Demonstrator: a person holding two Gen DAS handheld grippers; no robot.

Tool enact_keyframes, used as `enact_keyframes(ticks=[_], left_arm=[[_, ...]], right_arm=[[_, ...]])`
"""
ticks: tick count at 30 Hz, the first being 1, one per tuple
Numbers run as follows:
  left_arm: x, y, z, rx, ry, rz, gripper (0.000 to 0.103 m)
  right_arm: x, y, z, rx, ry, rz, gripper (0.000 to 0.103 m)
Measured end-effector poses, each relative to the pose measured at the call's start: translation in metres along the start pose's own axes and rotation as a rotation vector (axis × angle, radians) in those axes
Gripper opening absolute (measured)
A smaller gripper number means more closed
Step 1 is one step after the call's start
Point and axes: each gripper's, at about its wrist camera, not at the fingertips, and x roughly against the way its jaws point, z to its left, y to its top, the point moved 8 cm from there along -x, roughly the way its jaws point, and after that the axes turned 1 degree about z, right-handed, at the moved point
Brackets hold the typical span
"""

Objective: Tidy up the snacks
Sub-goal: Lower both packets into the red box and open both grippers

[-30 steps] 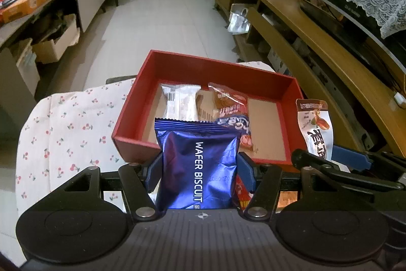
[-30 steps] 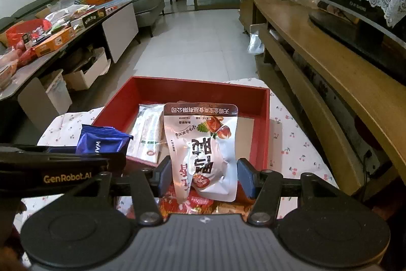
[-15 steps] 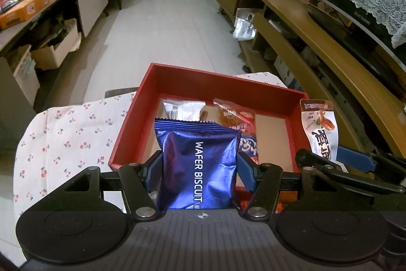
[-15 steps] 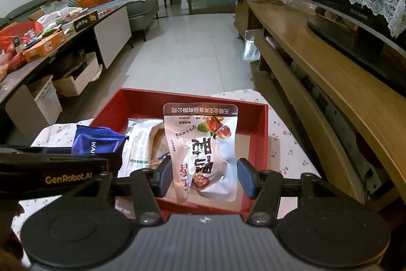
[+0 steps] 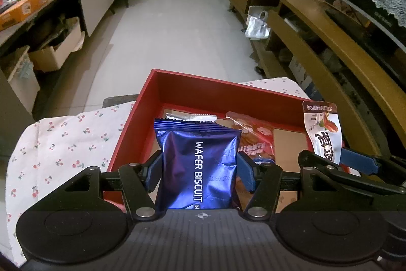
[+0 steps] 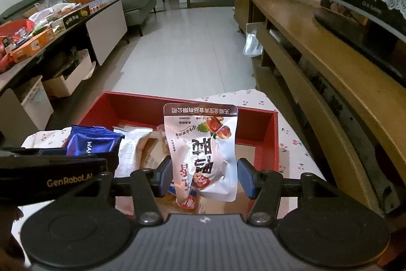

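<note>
While both claws hang tilted down over the near edge of the red tray (image 5: 142, 118), each pinches one snack packet upright.

Left claw (image 5: 199, 169): blue pads pressed against both sides of a glossy blue packet (image 5: 198, 161), white print reading "WAFER BISCUIT" running down its face. Jaws partly spread, only as wide as the packet.

Right claw (image 6: 203, 177): pads against both sides of a white pouch (image 6: 203, 151) held upside down; Chinese characters in a brown band at its top edge, large dark characters below, pictures of red dates and a green cluster. The characters are too inverted for me to read with confidence. Jaws partly spread, closed on the pouch.

In the right wrist view the left claw's black housing crosses the near left, lettered "GenRobot.AI" (image 6: 69, 180).

Inside the tray, on its brown floor: a white wrapper (image 6: 129, 151) toward the left, an orange-red crinkled packet (image 5: 253, 136) near the middle. Their print is not legible.

Tray sits on a white cloth with small cherry prints (image 5: 58, 144) covering the table. Far left, a long counter carries an orange box (image 6: 33, 43) and other clutter.
</note>
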Motion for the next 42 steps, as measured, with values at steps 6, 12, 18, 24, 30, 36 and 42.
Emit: enact_keyframes(ticks=[6, 12, 18, 24, 30, 36, 42], left_arm=[[-0.018, 0.002, 0.001, 0.003, 0.02, 0.013, 0.067], [-0.033, -0.002, 0.003, 0.007, 0.032, 0.04, 0.067], [-0.043, -0.011, 0.005, -0.003, 0.043, 0.079, 0.067], [-0.045, -0.016, 0.006, -0.015, 0.052, 0.093, 0.067], [-0.047, -0.017, 0.007, -0.01, 0.053, 0.103, 0.068], [-0.044, -0.017, 0.009, 0.0, 0.05, 0.105, 0.071], [-0.034, -0.015, 0.012, 0.011, 0.039, 0.088, 0.077]], right_arm=[[-0.021, 0.002, -0.001, 0.0, -0.006, 0.02, 0.061], [-0.037, -0.004, -0.002, 0.001, -0.009, 0.051, 0.061], [-0.049, -0.011, -0.002, 0.011, -0.015, 0.095, 0.062], [-0.053, -0.015, -0.002, 0.019, -0.022, 0.112, 0.063], [-0.055, -0.016, -0.002, 0.02, -0.023, 0.115, 0.063], [-0.052, -0.015, -0.002, 0.011, -0.01, 0.113, 0.064], [-0.042, -0.012, -0.004, -0.006, 0.0, 0.094, 0.067]])
